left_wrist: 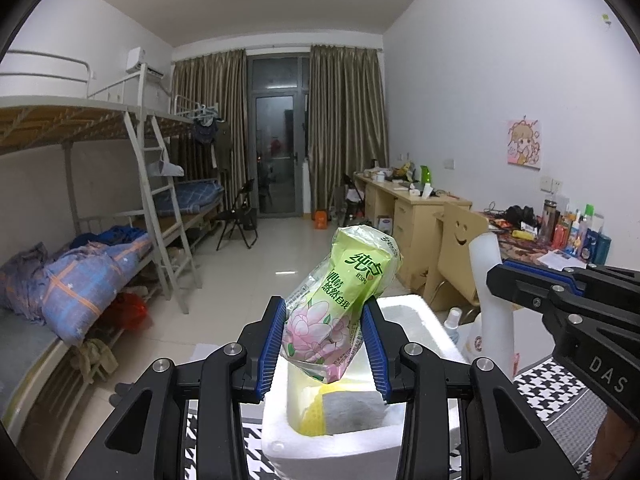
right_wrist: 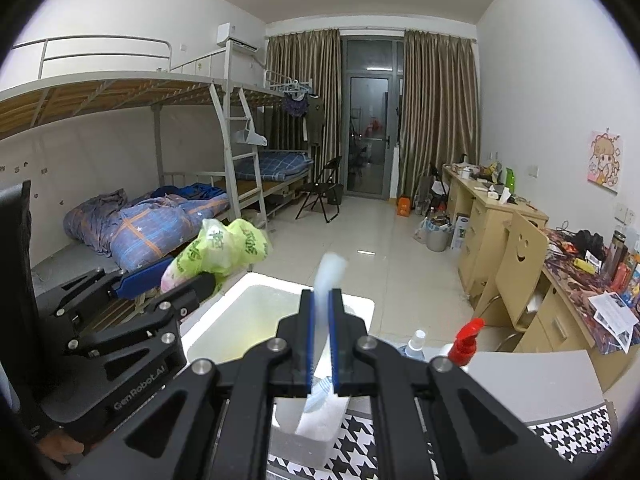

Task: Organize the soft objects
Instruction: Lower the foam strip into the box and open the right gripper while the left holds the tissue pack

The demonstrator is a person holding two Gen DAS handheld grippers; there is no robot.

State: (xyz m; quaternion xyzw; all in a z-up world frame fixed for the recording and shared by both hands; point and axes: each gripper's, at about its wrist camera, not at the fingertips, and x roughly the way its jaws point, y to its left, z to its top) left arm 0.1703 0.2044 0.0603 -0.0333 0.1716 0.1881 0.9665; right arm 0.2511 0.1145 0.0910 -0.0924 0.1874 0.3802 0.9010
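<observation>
Foam box (left_wrist: 404,312) below – spray bottle (right_wrist: 466,338) and desk (right_wrist: 492,216) beside it.

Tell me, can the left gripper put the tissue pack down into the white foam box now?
Probably yes. The left gripper holds the tissue pack right above the open foam box, and nothing covers the opening. The right gripper, shut on a white tube, stays beside.
</observation>
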